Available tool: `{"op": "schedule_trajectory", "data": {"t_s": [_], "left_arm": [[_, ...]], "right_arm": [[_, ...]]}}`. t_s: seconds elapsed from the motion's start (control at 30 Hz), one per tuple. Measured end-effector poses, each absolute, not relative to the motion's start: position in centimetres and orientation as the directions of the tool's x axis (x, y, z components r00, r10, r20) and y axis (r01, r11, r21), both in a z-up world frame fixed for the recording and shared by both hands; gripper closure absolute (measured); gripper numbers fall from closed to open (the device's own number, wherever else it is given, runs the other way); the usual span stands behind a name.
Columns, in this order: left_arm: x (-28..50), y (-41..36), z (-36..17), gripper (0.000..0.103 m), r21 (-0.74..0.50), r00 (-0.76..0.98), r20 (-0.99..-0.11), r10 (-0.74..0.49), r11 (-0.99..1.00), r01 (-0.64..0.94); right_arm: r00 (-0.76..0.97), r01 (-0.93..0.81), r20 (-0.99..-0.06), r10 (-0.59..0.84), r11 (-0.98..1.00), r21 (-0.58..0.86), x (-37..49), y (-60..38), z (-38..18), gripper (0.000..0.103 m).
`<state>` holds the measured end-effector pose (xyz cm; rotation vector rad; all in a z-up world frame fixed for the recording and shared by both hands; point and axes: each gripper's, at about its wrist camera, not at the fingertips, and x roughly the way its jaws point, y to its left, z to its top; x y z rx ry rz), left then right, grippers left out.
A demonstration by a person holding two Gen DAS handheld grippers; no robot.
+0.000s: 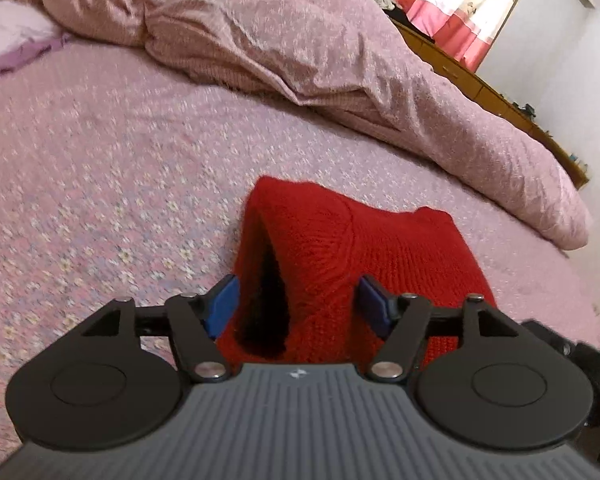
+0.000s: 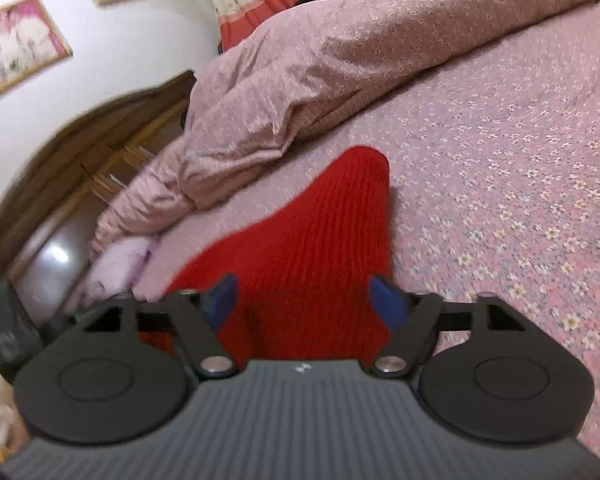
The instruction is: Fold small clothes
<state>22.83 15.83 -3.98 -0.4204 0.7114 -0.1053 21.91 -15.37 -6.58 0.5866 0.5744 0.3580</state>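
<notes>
A red knitted garment (image 1: pixel 379 240) lies folded on the floral pink bedsheet (image 1: pixel 100 180), with a dark opening at its near left fold. My left gripper (image 1: pixel 298 300) stands open over its near edge. The blue pads (image 1: pixel 224 298) sit on either side of the knit and do not press it. In the right wrist view the same red garment (image 2: pixel 319 232) stretches away to a rounded corner. My right gripper (image 2: pixel 303 300) is open too, with the knit lying between and below its wide-set blue pads (image 2: pixel 387 304).
A crumpled pink duvet (image 1: pixel 280 40) is heaped across the far side of the bed, close behind the garment. A pale pillow (image 1: pixel 8 36) lies at the far left. A wooden bed frame (image 1: pixel 479 80), curtains (image 1: pixel 459 0) and a framed picture (image 2: pixel 20 40) border the bed.
</notes>
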Motion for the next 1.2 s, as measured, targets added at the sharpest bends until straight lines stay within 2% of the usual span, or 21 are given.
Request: {"op": "schedule_trajectory", "data": {"t_s": [0.2, 0.37, 0.53, 0.77, 1.2], "left_arm": [[24.0, 15.9, -4.7, 0.029, -0.458, 0.736, -0.614, -0.286, 0.888, -0.037], [25.1, 15.8, -5.6, 0.025, -0.468, 0.723, -0.615, -0.316, 0.884, -0.011], [26.6, 16.2, -6.9, 0.021, -0.549, 0.701, -0.603, -0.381, 0.835, -0.018], [27.7, 15.6, -7.8, 0.015, -0.565, 0.695, -0.592, -0.408, 0.825, 0.004], [27.6, 15.9, -8.1, 0.015, -0.575, 0.698, -0.581, -0.419, 0.818, 0.013]], "right_arm": [[0.712, -0.119, -0.496, 0.496, 0.782, 0.612, 25.7, -15.5, -7.4, 0.018], [0.644, -0.104, -0.499, 0.581, 0.712, 0.694, 27.8, -15.5, -9.5, 0.013], [0.574, -0.090, -0.477, 0.665, 0.631, 0.771, 29.8, -15.3, -11.7, 0.009], [0.544, -0.153, -0.483, 0.686, 0.647, 0.747, 30.8, -14.6, -11.6, 0.009], [0.551, -0.177, -0.472, 0.688, 0.650, 0.739, 31.3, -14.5, -11.6, 0.008]]}}
